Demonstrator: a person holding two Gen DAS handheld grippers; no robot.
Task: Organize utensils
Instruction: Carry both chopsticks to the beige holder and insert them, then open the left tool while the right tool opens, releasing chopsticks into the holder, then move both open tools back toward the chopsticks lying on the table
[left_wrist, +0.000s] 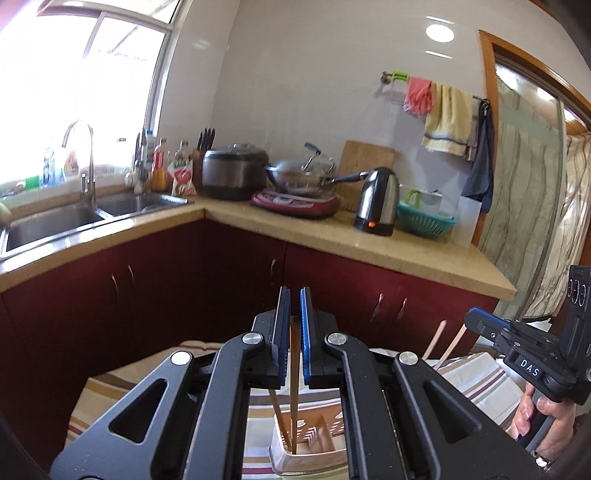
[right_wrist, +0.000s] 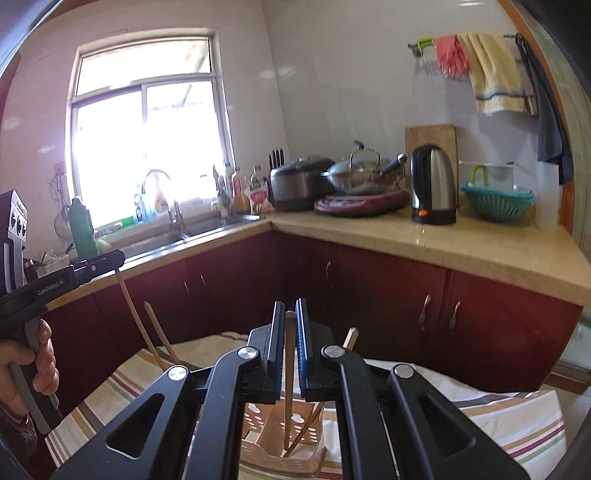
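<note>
Both wrist views look across a kitchen toward a counter (left_wrist: 332, 243) on dark red cabinets, with a kettle (left_wrist: 378, 201) at centre right.

In the lower centre of the left wrist view, your left gripper (left_wrist: 294, 306) has its jaws drawn together on a single wooden chopstick (left_wrist: 294, 387). The stick hangs nearly upright, its lower end inside a pale, perforated utensil holder (left_wrist: 314, 456) at the bottom centre, standing on a striped cloth (left_wrist: 110, 391).

In the right wrist view, your right gripper (right_wrist: 290, 317) is likewise clamped on a chopstick of its own (right_wrist: 289, 402), which points down into the same holder (right_wrist: 273, 458). Other chopsticks (right_wrist: 310, 424) lean in the compartments beside it.

Expect each stick to feel very light, stiff and smooth. A thin stick pinched at one point will probably pivot or slide between the pads. Both grips sit near the upper end, which leaves the long lower part free to swing. The holder looks like light plastic, so a sideways push could tip or shift it. Keep the sticks upright, and let go only once the tips are well inside a compartment.
</note>
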